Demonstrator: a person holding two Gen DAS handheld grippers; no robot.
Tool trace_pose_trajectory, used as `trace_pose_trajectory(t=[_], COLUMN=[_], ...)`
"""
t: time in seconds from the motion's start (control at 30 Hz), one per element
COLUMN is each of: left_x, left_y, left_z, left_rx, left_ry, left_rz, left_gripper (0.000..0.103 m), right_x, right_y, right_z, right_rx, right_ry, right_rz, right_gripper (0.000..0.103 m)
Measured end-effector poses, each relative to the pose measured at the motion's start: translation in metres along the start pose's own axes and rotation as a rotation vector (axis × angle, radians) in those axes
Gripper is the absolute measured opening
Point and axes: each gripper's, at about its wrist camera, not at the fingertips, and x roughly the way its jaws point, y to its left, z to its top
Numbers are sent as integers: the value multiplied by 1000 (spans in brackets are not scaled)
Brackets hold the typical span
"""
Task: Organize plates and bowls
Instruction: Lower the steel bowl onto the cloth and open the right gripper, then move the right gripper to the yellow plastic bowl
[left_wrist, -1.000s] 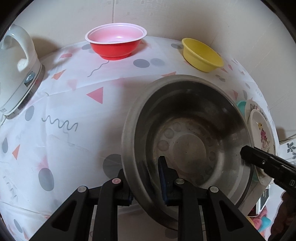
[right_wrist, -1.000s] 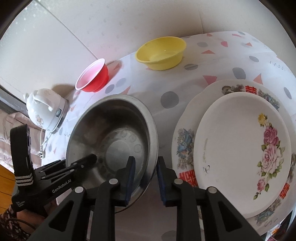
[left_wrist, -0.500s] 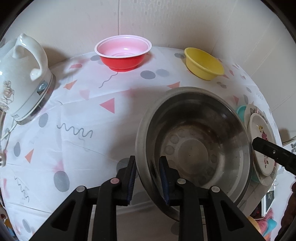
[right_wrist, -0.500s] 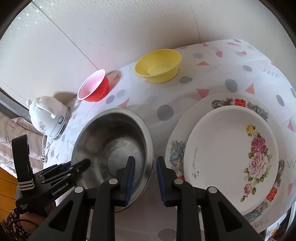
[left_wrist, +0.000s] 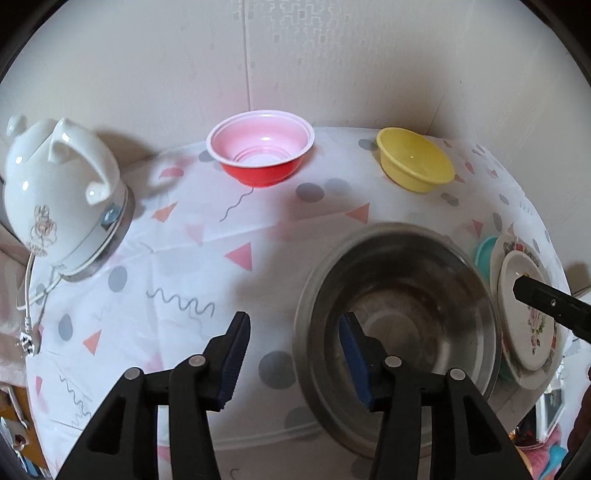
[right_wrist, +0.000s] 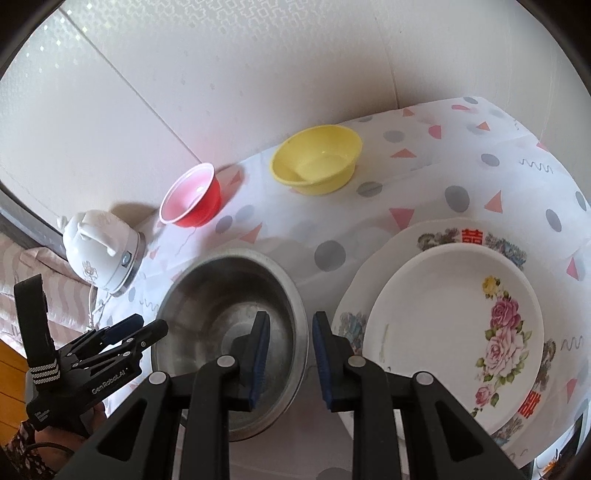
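Observation:
A large steel bowl (left_wrist: 399, 295) (right_wrist: 229, 295) stands on the patterned tablecloth near the table's front edge. My left gripper (left_wrist: 295, 343) is open, its jaws on either side of the bowl's near-left rim without touching. My right gripper (right_wrist: 290, 347) is open, its jaws straddling the bowl's right rim. A red bowl (left_wrist: 260, 151) (right_wrist: 192, 195) and a yellow bowl (left_wrist: 413, 158) (right_wrist: 317, 158) stand at the back by the wall. A white rose plate (right_wrist: 454, 321) lies stacked on a larger patterned plate (right_wrist: 436, 236) at the right.
A white electric kettle (left_wrist: 59, 192) (right_wrist: 99, 251) with its cord stands at the left edge of the table. A teal dish (left_wrist: 484, 254) shows under the plate stack. The walls close the back. The table drops off at the front and right.
Both grippers have let go of the steel bowl's rim: the left jaws have opened wide and the right jaws slightly. Both have drawn back and up, and the bowl now rests on the table.

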Motion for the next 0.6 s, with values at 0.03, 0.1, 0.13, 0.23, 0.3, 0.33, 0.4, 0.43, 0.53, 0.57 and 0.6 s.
trace_pose_trajectory(t=[0.03,0.1,0.13,0.23,0.3,0.33,0.4,0.43,0.53,0.57,0.6], left_x=[0,0,-1,-4,-6,-6,-6,-6,-5,-3,-3], left_y=[-2,-6,-8,-14,-18,-20,-25,-28,-38,-42,-45], left_z=[4,10,12,22,30,33,41,44,55,59,62], left_rx=[2,5,4,4,0,-3,-10,-14,-17,-17,-17], left_ry=[-1,-3,-6,-22,-29,-31,-32,-32,-31,-26,-26], left_rz=[7,13,14,27,29,28,23,21,11,4,0], left_gripper=[52,54,55,62,62,63,65,68,72,74,76], right_x=[0,-1,-2,-3,-4,-4,-3,-1,3,5,7], right_y=[-1,-3,-4,-9,-13,-16,-19,-22,-30,-33,-37], right_z=[2,7,9,18,26,30,37,42,53,57,63], right_rx=[-2,-1,1,-3,-4,-4,-8,-10,-13,-11,-7], right_ry=[-2,-5,-8,-14,-19,-22,-19,-17,-9,-6,-5], right_rz=[1,3,5,10,11,13,17,17,10,8,10], right_gripper=[24,24,24,24,29,29,29,29,30,30,30])
